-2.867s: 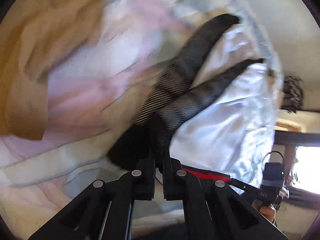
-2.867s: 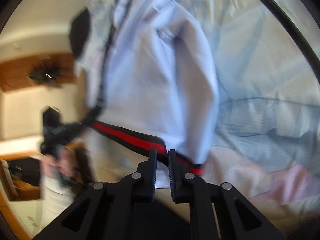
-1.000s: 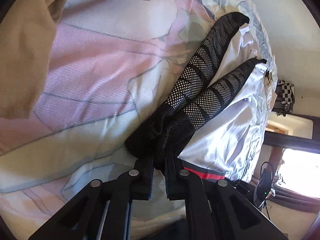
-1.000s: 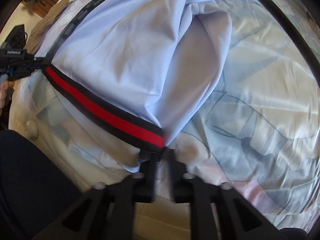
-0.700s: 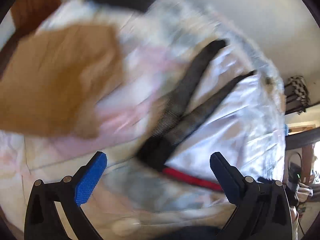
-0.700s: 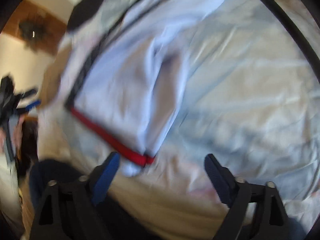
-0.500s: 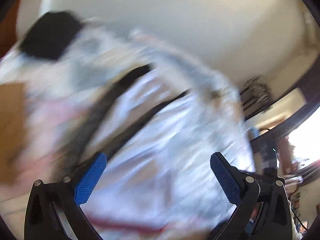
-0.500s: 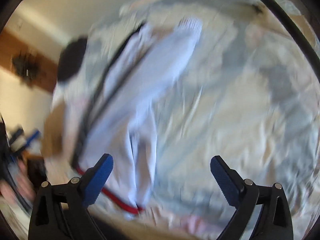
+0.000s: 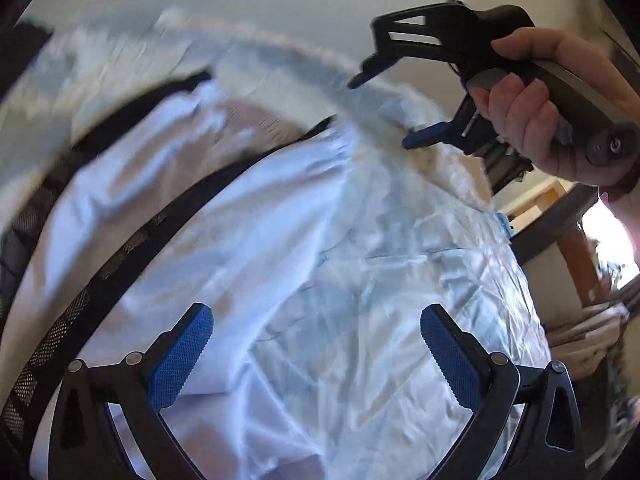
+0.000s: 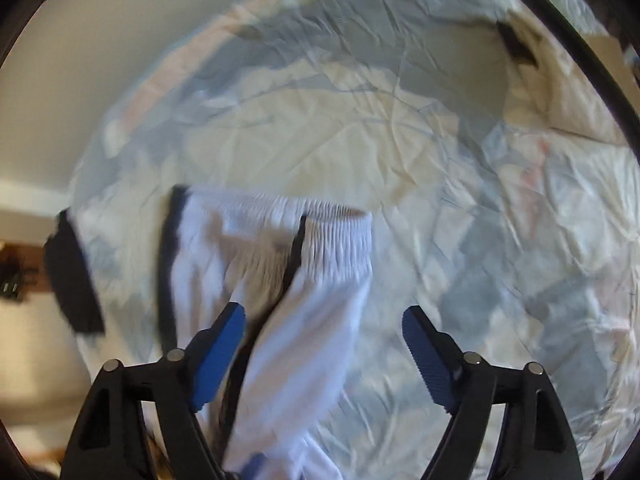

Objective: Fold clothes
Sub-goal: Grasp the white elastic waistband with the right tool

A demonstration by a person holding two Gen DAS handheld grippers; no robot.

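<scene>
White shorts [image 9: 248, 208] with black mesh side stripes [image 9: 120, 256] lie spread on the bed. My left gripper [image 9: 314, 356] hovers above them, open wide, nothing between its blue pads [image 9: 180, 356]. A hand [image 9: 532, 108] holds my right gripper [image 9: 378, 114] above the far end of the shorts. In the right wrist view the shorts [image 10: 304, 320] show their gathered elastic waistband [image 10: 332, 224]. The right gripper [image 10: 324, 356] is above them; its jaws are closing, and no pad presses on the cloth.
The bed sheet [image 10: 360, 140] is crumpled, pale blue and cream. A black cloth [image 10: 72, 280] lies at the bed's left edge. A small dark item [image 10: 516, 44] sits far right. Plain wall [image 9: 280, 0] stands behind; cluttered furniture [image 9: 580, 340] stands beside the bed.
Both grippers let go of the red-banded hem, opened, and swung fast over the shorts to the waistband end. The right gripper's jaws are now narrower than half a second ago.
</scene>
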